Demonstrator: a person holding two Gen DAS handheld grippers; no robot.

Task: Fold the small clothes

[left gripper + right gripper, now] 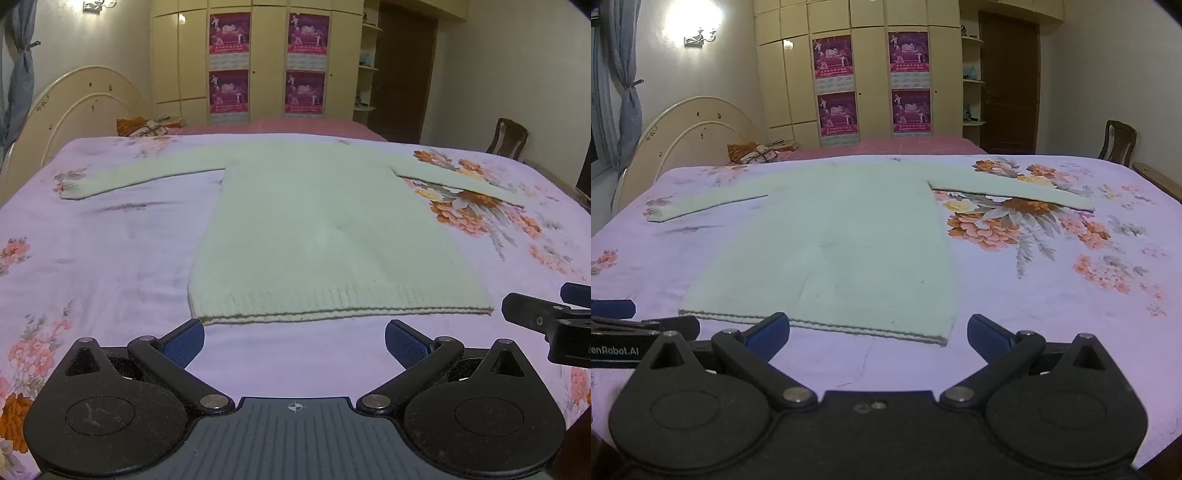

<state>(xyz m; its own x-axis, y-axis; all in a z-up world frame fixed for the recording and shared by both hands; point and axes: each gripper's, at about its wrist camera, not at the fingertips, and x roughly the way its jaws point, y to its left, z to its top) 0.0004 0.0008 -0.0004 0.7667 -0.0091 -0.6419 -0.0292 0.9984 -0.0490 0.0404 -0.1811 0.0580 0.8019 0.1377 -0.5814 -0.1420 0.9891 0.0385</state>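
Left wrist: your left gripper (294, 341) is hovering with fingers spread, holding nothing, just short of the sweater (325, 236) hem. The sweater is lying flat mid-bed (110, 240), both sleeves out.

Right wrist: your right gripper (878, 334) is also spread wide at the hem's right corner. Looks like pre-fold; next you're needing a sleeve grab.

At the left edge of the right wrist view, low in the frame, white lettering on the black body of the left gripper (613, 349) reads "enRobot.AI", its start cut off by the frame. The four magenta posters on the cream wardrobe doors (833, 55) at upper centre carry lines of writing, too small and blurred to read.
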